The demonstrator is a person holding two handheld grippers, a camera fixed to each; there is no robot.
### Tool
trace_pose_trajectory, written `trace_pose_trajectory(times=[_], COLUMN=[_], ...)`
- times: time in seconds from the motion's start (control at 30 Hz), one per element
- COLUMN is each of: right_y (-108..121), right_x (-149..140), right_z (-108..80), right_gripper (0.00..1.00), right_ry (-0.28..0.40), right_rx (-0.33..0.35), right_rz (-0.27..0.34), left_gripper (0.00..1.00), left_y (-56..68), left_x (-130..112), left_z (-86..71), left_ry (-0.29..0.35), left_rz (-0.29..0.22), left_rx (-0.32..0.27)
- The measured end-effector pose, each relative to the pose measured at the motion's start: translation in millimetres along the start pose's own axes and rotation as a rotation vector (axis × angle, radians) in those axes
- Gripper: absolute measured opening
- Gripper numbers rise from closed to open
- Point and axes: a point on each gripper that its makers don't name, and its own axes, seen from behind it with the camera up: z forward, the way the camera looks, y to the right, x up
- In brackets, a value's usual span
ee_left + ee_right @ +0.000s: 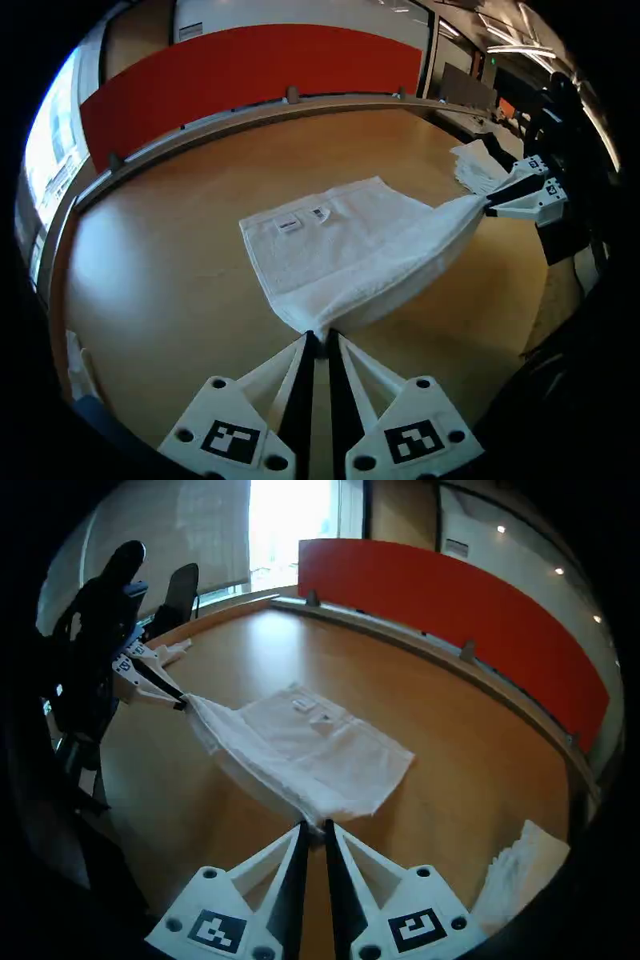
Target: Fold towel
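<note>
Together, left gripper (320, 340) and right gripper (314, 826) clamp towel (352, 240) corners, its near edge lifted off the table (160, 264).

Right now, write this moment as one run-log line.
left gripper: shut on white towel corner | right gripper: shut on another corner | held edge raised, rest flat on wooden table

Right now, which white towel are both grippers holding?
The tagged towel in the middle, pinched by left gripper and right gripper; the folded pile beyond lies untouched.
</note>
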Motion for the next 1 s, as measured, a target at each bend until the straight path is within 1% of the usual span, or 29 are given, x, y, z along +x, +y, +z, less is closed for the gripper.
trace_pose_trajectory(times=[0.07,0.37,0.47,0.57,0.67,0.87,1.0], right_y=[-1,-3,-4,-5,-6,-9,-8], right_x=[2,15,19,20,20,19,18], right_z=[-4.9,-27.3,-33.1,-37.0,-39.5,-39.9,-37.3], right_gripper=[0.15,0.15,0.15,0.15,0.15,0.15,0.15], right_ry=[0.003,0.026,0.028,0.026,0.024,0.018,0.012], right_rx=[-0.003,-0.014,-0.015,-0.016,-0.017,-0.011,-0.006], right_rz=[-0.009,0.002,-0.004,-0.010,-0.013,-0.005,-0.003], left_gripper=[0.12,0.12,0.12,0.12,0.12,0.12,0.12], left_y=[2.8,15.0,18.8,23.1,25.9,27.1,25.9], left_x=[1,6,5,3,3,2,4], left_z=[-5.5,-26.4,-31.6,-35.0,-38.4,-41.2,-38.9], left_ry=[0.000,0.000,-0.007,-0.017,-0.013,-0.016,-0.017], left_rz=[-0.005,-0.027,-0.034,-0.047,-0.054,-0.059,-0.058], left_rx=[-0.002,-0.015,-0.020,-0.026,-0.027,-0.025,-0.023])
